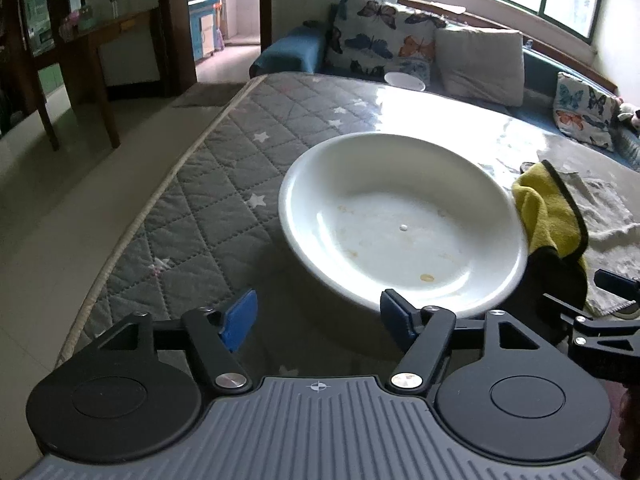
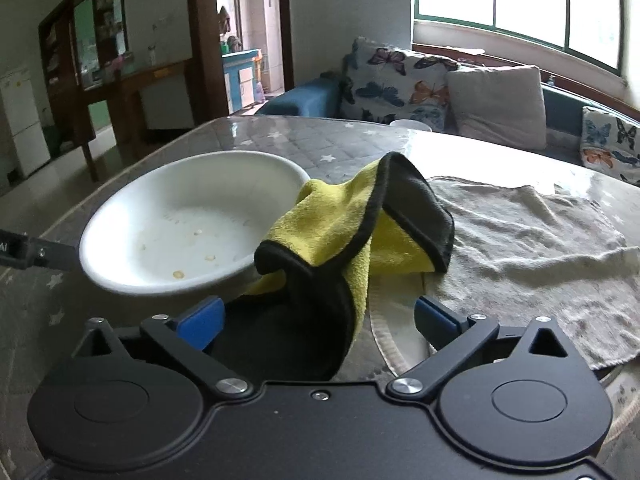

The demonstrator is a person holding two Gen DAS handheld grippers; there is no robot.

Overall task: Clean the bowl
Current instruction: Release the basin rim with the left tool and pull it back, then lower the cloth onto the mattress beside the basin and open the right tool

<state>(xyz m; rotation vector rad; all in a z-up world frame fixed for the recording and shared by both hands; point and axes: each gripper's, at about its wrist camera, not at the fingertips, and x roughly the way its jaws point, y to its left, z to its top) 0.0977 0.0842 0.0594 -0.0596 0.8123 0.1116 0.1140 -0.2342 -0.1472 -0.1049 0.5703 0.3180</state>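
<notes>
Spread wide and holding nothing, both grippers' fingers (image 1: 240, 316) wait; the right pair flanks a soft yellow cloth (image 2: 340, 232) touching the stained white bowl (image 1: 404, 224) on the desk (image 1: 200, 184). Bowl looks rigid, slick, breakable: steady its rim

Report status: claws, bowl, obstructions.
Both claws open: left claw, right claw. Bowl soiled, untouched. Yellow cloth against its rim, ungrasped.
</notes>
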